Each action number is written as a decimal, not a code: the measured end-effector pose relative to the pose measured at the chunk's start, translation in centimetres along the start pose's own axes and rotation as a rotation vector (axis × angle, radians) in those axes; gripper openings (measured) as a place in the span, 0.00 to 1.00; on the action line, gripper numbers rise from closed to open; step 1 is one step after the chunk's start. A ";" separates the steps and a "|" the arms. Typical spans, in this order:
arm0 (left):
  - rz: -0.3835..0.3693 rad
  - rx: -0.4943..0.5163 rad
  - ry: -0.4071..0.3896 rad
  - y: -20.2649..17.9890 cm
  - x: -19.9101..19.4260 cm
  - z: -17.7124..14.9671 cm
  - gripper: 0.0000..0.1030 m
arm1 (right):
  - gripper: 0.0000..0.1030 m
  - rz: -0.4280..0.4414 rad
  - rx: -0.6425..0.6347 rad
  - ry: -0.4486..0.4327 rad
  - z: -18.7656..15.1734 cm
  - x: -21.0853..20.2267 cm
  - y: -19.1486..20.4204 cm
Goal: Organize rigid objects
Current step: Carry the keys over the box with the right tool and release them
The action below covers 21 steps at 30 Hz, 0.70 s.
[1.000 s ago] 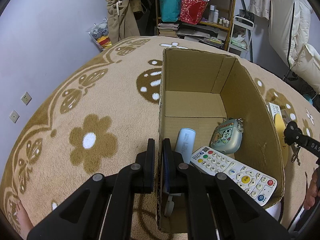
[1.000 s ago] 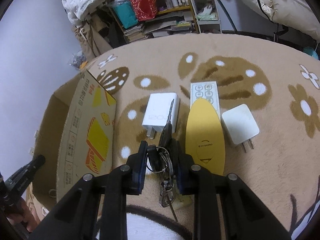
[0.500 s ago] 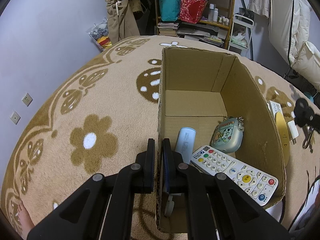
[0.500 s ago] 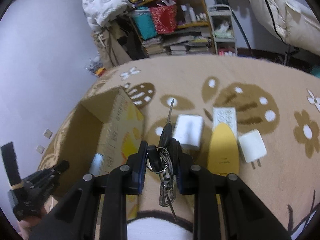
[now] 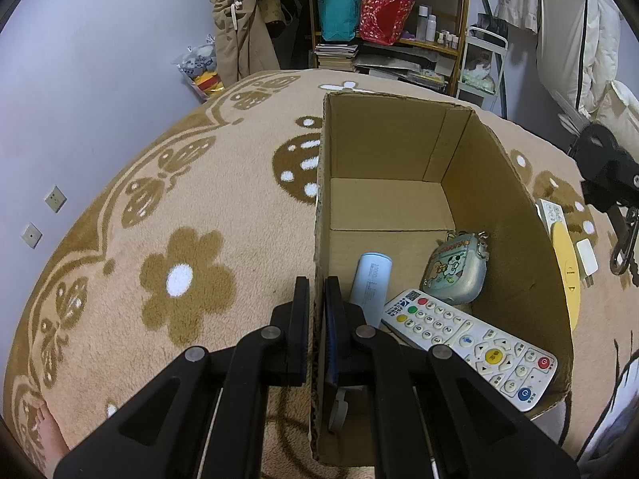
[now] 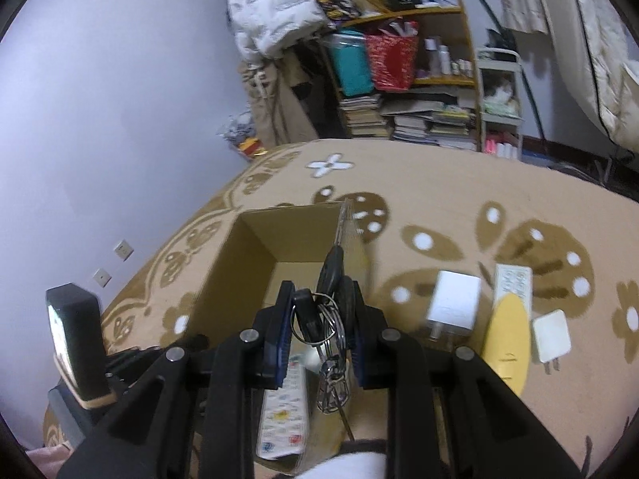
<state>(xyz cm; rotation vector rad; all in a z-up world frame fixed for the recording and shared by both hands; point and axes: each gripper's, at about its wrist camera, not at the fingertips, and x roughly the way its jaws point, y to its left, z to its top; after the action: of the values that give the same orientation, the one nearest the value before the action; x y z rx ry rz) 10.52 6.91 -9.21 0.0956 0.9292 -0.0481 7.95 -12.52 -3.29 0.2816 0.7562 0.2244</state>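
Floral rug (image 5: 191, 207), left fingers (image 5: 297, 319) pinching box wall (image 5: 319, 215), right fingers (image 6: 279, 335) pinching keys (image 6: 327, 319)

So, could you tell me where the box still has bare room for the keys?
The far half of the cardboard box floor is bare, beyond the power bank and pouch. The near end is crowded by the remote.

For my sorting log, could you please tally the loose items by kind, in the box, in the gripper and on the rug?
Remotes: 2, white and small white
White chargers: 2
Cylindrical power bank: 1
Cartoon case: 1
Yellow oval: 1
Key bunch: 1
Total: 8
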 end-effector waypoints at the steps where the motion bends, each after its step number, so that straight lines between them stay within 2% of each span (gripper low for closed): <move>1: 0.001 0.001 0.000 0.0 0.0 0.0 0.07 | 0.26 0.010 -0.015 0.001 0.0 0.1 0.6; 6: -0.002 -0.003 0.001 -0.1 0.0 0.0 0.07 | 0.26 0.041 -0.063 0.024 -0.6 1.6 2.9; 11: -0.004 -0.005 0.001 -0.2 0.0 -0.1 0.07 | 0.26 0.028 -0.136 0.053 -1.0 3.4 4.3; 21: 0.001 -0.004 0.001 -0.3 -0.2 -0.1 0.07 | 0.26 0.109 -0.068 0.112 -2.1 5.0 3.2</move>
<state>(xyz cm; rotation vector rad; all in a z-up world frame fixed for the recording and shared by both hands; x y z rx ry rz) 10.33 6.63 -9.14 0.0927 0.9307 -0.0457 9.69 -7.64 -6.84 0.2470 0.8430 0.3708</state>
